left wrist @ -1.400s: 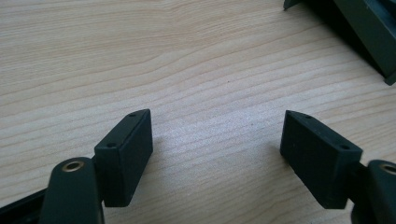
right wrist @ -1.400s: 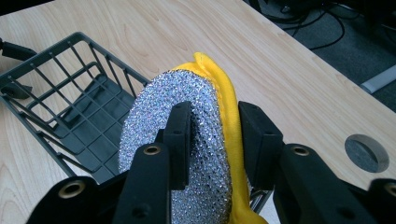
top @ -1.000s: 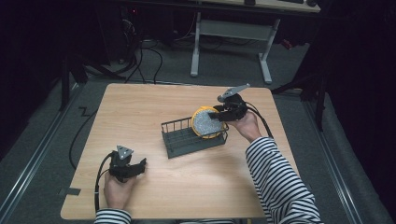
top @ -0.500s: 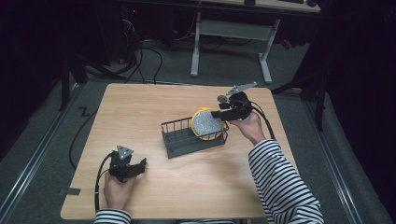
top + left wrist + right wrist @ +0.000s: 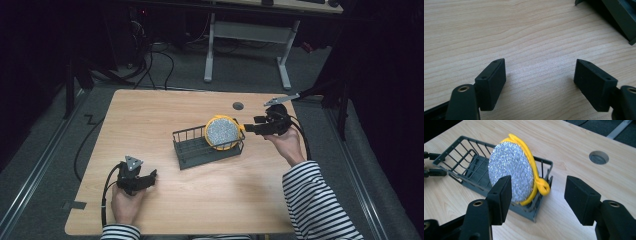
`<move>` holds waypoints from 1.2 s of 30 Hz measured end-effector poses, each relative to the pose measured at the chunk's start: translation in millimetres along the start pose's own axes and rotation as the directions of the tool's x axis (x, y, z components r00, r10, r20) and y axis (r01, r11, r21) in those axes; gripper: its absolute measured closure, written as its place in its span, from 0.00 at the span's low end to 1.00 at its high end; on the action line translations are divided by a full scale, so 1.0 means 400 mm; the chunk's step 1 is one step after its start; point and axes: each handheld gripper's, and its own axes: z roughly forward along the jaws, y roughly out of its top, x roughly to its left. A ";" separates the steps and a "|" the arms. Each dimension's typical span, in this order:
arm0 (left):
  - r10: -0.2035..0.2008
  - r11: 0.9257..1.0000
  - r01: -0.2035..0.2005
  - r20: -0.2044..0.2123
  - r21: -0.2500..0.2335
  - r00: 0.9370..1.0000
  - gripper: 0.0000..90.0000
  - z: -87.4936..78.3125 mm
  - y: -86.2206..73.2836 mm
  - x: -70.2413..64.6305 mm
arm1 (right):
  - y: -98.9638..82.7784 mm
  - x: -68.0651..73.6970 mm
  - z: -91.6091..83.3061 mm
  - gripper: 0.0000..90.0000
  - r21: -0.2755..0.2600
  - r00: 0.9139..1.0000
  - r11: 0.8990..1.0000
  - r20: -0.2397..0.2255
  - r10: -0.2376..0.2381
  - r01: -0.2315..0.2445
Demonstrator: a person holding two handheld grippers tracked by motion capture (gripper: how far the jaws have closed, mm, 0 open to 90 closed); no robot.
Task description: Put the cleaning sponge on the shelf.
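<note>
Scrubber [image 5: 511,173] stands on edge in rack [image 5: 454,157], leaning on end wall. I judge it light, soft, squashy — grab yellow rim. My right gripper [image 5: 537,198] wide, empty, just beside it; left gripper [image 5: 540,82] wide over bare table [image 5: 524,30].

both grippers black: left gripper [image 5: 540,82], right gripper [image 5: 537,195]. jaws end in blocky rectangular pads [image 5: 491,83], small holes along their edges. brass-ringed screw hole on each jaw arm. grey three-cornered plate [image 5: 132,162] tops each. black cable [image 5: 106,190] trails off. sleeves [image 5: 320,200] striped black and white.
</note>
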 end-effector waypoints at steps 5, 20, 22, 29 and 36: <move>0.000 1.000 0.000 0.000 0.000 1.000 0.29 0.000 0.000 0.000 | -0.029 -0.010 -0.021 0.43 0.009 1.000 1.000 0.013 0.021 -0.021; 0.001 1.000 -0.001 0.001 0.001 1.000 0.29 0.000 0.000 0.000 | -0.130 -0.016 -0.102 0.44 0.006 0.995 0.996 0.046 0.093 -0.093; 0.001 1.000 -0.001 0.001 0.001 1.000 0.29 0.000 0.000 0.000 | -0.142 -0.016 -0.108 0.44 0.029 0.993 0.995 0.067 0.094 -0.096; 0.001 1.000 -0.001 0.001 0.001 1.000 0.29 0.000 0.000 0.000 | -0.171 -0.003 -0.132 0.44 0.045 0.991 0.994 0.092 0.099 -0.103; 0.001 1.000 -0.001 0.001 0.001 1.000 0.29 0.000 0.000 0.000 | -0.215 0.000 -0.144 0.45 0.045 0.986 0.991 0.119 0.117 -0.123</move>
